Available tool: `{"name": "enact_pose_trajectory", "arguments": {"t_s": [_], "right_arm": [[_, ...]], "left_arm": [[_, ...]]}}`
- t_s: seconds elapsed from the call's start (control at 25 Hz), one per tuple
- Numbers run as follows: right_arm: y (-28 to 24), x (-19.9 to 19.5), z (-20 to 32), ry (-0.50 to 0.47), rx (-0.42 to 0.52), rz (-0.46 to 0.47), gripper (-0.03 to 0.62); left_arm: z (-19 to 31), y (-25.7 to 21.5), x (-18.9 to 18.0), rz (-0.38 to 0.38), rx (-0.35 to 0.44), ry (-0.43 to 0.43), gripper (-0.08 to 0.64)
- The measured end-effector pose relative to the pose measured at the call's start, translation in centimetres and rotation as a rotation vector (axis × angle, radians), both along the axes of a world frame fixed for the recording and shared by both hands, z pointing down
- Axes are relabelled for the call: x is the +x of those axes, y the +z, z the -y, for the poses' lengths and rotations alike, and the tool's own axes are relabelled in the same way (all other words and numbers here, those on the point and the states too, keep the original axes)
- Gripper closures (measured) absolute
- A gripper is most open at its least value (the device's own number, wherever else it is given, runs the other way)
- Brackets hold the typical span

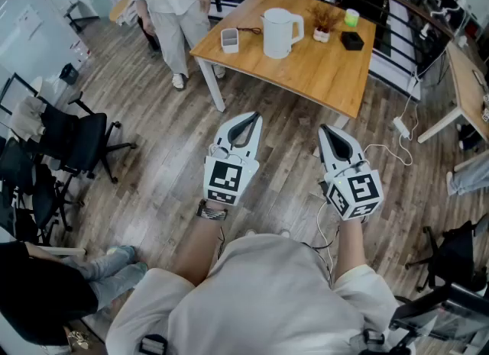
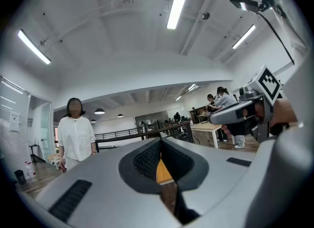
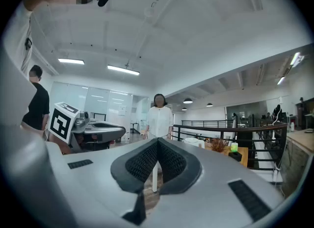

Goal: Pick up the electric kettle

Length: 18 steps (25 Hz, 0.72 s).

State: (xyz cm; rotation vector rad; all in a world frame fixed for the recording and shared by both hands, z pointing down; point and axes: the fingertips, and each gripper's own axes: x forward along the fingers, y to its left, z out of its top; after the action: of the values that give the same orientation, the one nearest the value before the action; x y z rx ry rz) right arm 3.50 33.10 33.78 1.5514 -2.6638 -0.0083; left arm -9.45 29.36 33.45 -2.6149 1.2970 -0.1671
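Note:
The white electric kettle [image 1: 280, 31] stands upright on the wooden table [image 1: 321, 71] at the far side of the head view, its handle to the right. My left gripper [image 1: 248, 121] and right gripper [image 1: 327, 130] are held side by side over the wood floor, well short of the table, both pointing toward it. Both are shut with nothing between the jaws. The right gripper view shows the kettle [image 3: 194, 142] just right of its closed jaws [image 3: 158, 140]. In the left gripper view the jaws [image 2: 159, 141] are closed, and the kettle is hidden.
A person in white [image 1: 172, 2] stands at the table's left corner. On the table are a small white container [image 1: 229, 39], a potted plant [image 1: 322, 21], a green cup [image 1: 351, 17] and a black box [image 1: 352, 40]. Office chairs [image 1: 76, 136] stand left; a power strip [image 1: 403, 126] lies right.

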Motion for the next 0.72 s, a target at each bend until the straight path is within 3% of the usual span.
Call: {"name": "enact_pose_trajectory", "arguments": {"t_s": [0.28,0.72], "right_arm": [[0.1,-0.3,0.0,-0.006,0.007,0.046,0.584],[0.7,-2.1,0.0,0.020,-0.006,0.043,0.584]], "left_arm": [[0.0,0.2,-0.7,-0.011,-0.001,0.000,0.552],[-0.1,0.7,-3.1,-0.003,-0.001,0.009,0.552]]}}
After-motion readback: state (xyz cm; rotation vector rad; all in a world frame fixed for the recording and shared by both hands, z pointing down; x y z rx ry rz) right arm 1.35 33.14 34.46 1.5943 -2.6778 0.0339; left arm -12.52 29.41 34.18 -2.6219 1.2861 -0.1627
